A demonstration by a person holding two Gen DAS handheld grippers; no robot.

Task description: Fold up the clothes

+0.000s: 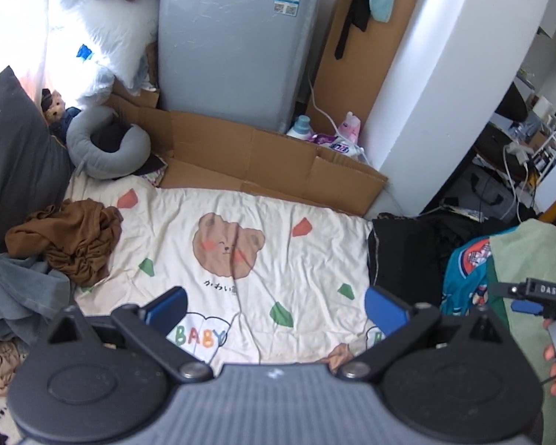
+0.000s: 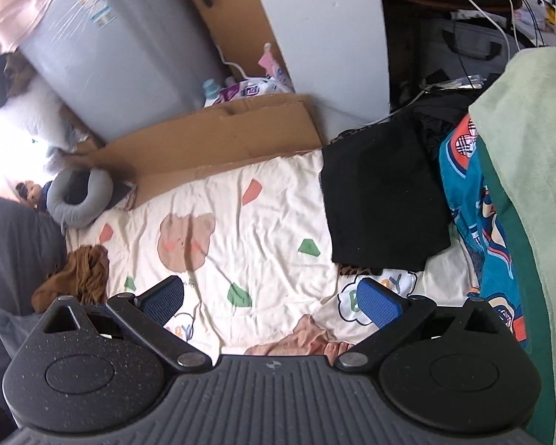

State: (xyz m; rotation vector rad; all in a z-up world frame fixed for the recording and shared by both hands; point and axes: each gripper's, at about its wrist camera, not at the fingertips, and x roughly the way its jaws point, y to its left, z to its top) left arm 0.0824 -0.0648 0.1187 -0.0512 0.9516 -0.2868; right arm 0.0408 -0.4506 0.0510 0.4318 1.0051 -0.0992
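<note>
**Figure: Both grippers empty above the bed, between garments**

We hold the left gripper [image 1: 274,306] with its blue pads spread wide and nothing between them; the right gripper [image 2: 270,296] is likewise spread and empty. Both hover over the bear-print sheet [image 1: 263,204]. The crumpled brown garment [image 1: 74,241] lies at nine o'clock on the sheet in the left wrist view; the folded black garment [image 2: 381,193] rests flat at two o'clock in the right wrist view, well apart from it. A pink garment [image 2: 300,337] shows at six o'clock, just below the right gripper.

We judge the step in hand to be fetching the next unfolded piece, probably the brown one. To do it well, we would pinch two separate edges, a shoulder or hem in each gripper, rather than the bunched middle, then lift and spread it flat on the bare middle of the sheet before any fold.

Containers: the flattened cardboard [image 1: 263,155] at twelve o'clock holds nothing; no basket or bin for clothes is visible
</note>
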